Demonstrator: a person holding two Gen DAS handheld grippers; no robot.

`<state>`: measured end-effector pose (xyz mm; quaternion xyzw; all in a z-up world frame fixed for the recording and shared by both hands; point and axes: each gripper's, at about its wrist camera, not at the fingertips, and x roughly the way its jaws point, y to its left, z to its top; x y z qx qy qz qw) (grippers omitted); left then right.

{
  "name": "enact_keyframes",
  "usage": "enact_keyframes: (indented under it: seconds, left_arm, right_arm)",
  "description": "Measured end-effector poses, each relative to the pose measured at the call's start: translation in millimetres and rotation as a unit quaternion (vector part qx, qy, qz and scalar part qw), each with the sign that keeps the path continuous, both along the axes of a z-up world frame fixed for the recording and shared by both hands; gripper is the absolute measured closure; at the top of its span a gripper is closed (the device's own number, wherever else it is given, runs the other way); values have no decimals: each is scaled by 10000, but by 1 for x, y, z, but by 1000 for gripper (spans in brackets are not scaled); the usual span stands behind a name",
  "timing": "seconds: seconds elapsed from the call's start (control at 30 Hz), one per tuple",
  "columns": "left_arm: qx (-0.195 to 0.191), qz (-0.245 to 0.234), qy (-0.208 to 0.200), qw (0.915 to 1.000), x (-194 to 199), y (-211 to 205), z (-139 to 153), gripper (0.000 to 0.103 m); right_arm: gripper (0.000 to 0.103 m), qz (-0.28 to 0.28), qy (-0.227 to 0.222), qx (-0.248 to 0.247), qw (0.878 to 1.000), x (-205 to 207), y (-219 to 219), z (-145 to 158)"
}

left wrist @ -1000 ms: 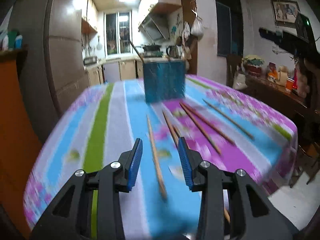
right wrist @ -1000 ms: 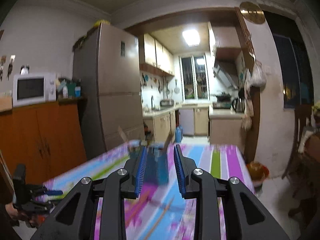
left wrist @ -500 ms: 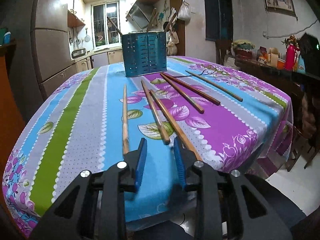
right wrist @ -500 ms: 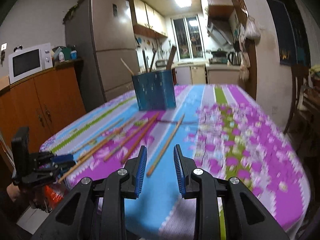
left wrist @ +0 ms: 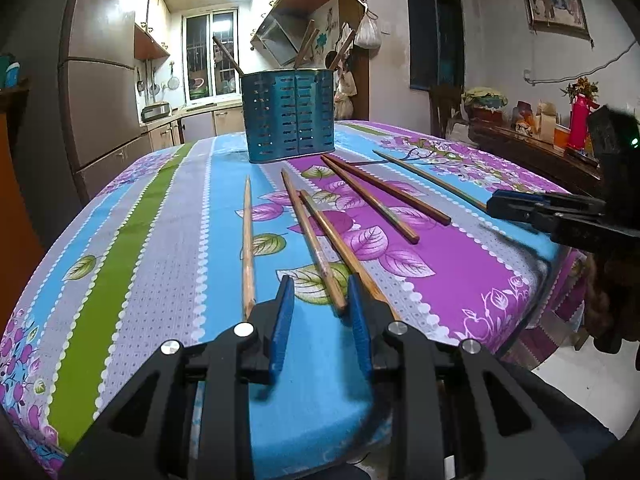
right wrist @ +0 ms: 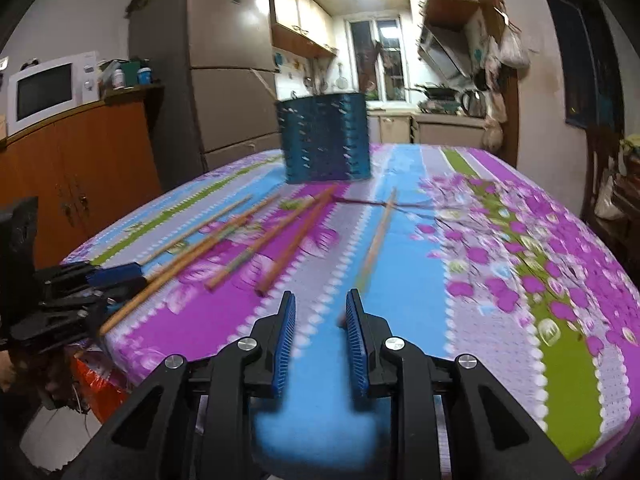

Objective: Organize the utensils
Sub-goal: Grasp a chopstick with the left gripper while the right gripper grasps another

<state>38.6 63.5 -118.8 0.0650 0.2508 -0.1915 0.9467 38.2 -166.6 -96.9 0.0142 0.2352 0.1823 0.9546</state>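
Several wooden chopsticks (left wrist: 316, 240) lie loose on the flowered tablecloth (left wrist: 160, 240) in front of a blue slotted utensil holder (left wrist: 289, 116) that has sticks standing in it. My left gripper (left wrist: 320, 304) is open and empty, low over the near ends of two chopsticks. My right gripper (right wrist: 320, 320) is open and empty, with the near end of one lone chopstick (right wrist: 378, 236) just by its right finger. The holder (right wrist: 326, 140) and the other chopsticks (right wrist: 276, 236) show in the right wrist view. Each gripper shows in the other's view, the right gripper (left wrist: 532, 210) and the left gripper (right wrist: 100, 276).
The table's near edge runs under both grippers. A fridge (right wrist: 224, 80) and an orange cabinet with a microwave (right wrist: 48, 88) stand to the left. A side table with bottles (left wrist: 560, 128) stands at the right. A kitchen lies behind.
Both grippers have come down and forward toward the table, from looking across the room to low over the near chopstick ends. Both stay open.
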Motion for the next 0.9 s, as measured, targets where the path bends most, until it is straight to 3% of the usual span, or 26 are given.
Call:
enact_keyframes:
  seconds: [0.17, 0.4, 0.57, 0.67, 0.9]
  left_arm:
    - [-40, -31, 13, 10000, 2, 1, 1, 77]
    - [-40, -61, -6, 10000, 3, 1, 0, 77]
    - [-48, -57, -49, 10000, 4, 0, 0, 78]
    - [-58, 11, -91, 9999, 4, 1, -1, 86]
    - [-116, 48, -224, 9997, 1, 2, -4, 87]
  right_arm:
    - [80, 267, 72, 15, 9996, 12, 23, 1]
    - [84, 222, 236, -105, 9994, 30, 41, -6]
    - [93, 97, 166, -228, 9996, 31, 42, -8]
    - [94, -17, 150, -199, 9997, 31, 35, -9]
    - [94, 14, 54, -66, 10000, 29, 32, -12]
